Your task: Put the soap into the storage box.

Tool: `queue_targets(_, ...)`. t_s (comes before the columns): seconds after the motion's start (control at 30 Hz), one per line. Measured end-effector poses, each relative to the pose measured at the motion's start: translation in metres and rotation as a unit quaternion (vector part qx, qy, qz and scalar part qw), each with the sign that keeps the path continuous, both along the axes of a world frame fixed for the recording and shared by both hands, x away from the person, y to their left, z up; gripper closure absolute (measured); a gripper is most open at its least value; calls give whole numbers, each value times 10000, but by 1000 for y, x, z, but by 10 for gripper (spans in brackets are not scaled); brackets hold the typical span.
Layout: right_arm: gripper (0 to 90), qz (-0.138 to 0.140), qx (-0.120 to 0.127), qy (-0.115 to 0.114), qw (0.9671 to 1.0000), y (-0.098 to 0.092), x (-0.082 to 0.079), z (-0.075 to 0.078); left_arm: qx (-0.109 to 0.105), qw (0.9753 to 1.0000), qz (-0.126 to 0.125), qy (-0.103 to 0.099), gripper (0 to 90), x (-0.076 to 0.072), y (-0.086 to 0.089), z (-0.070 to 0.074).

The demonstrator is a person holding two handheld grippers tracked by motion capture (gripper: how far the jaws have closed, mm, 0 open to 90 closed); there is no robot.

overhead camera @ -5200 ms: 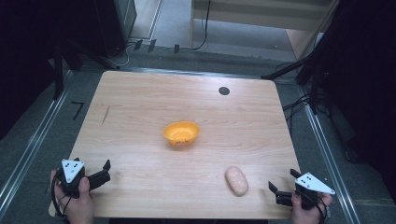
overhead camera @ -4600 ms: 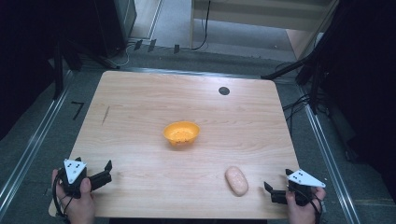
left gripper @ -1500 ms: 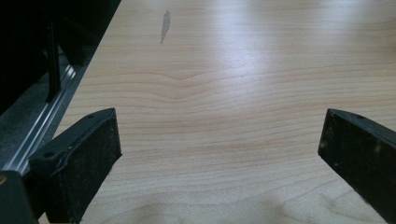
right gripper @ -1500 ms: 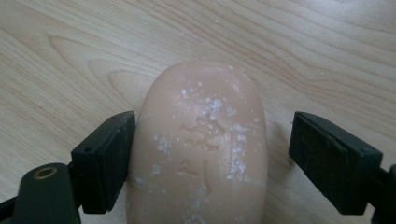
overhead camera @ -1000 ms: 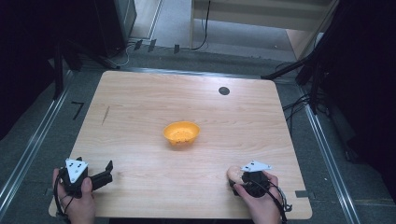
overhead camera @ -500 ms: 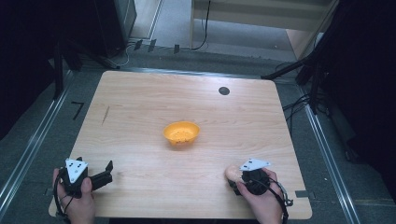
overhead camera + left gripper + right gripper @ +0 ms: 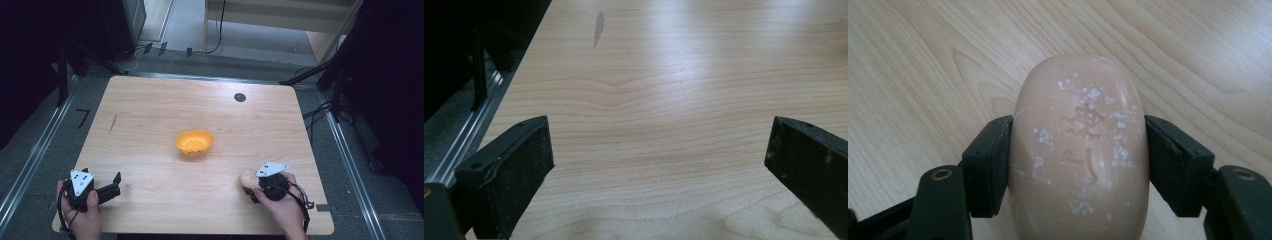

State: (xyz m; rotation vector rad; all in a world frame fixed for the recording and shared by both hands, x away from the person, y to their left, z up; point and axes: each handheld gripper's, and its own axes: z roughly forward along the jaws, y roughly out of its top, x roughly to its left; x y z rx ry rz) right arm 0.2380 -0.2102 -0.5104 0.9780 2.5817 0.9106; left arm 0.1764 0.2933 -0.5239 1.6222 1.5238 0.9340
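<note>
Right gripper (image 7: 1079,165) clamps a pale pink soap bar (image 7: 1080,150) at the near right of the wooden table (image 7: 150,125), jaws pressed flat vs. the bar's two long sides, approx. mid-length. The bar lies on the wood, stamped face up, white flecks across it. In the high view the soap bar (image 7: 247,179) peeks out just ahead of the right gripper (image 7: 256,186), the person's hand wrapped round the tool behind it.

Left gripper (image 7: 659,165) sits idle near the table's left front corner, jaws spread wide over bare wood, nothing between them; seen from above, the left gripper (image 7: 116,184) points twd. the table's middle.

An orange bowl (image 7: 194,142) stands mid-table, well apart from the soap, up and to the left of it. It looks the likely drop spot, though nothing confirms that.

Doing the lift well: soap is hard and slick, so keep the squeeze steady and lift straight up before any sideways travel, w/ the bar level so it can't slide out endwise. Whether the pads sit low enough on the bar's curved flanks is hard to judge from this angle; a grip too high could squirt it out downward. Carry low, arrive above the bowl's centre, lower inside the rim, then release.
</note>
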Motion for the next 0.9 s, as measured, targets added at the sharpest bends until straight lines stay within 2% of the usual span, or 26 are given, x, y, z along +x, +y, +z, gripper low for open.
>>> queue_targets(0.3, 336, 351, -63, -100, 9993, 6, 10, 10, -3, 10000, -12, 0, 0, 0, 0, 0)
queue_targets(0.47, 336, 446, -56, -37, 9990, 9, 15, 15, -4, 10000, -15, -12, 0, 0, 0, 0)
queue_targets(0.57, 336, 562, -168, -29, 9983, 14, 21, 19, -7, 10000, -2, -19, 0, -1, 0, 0)
queue_targets(0.7, 336, 573, -56, -7, 9983, 17, 27, 22, 7, 10000, -11, -28, 0, 0, 0, 0)
queue_targets(0.9, 336, 657, -32, 1, 9978, 20, 37, 28, -30, 10000, 5, -34, 0, -1, 0, 0)
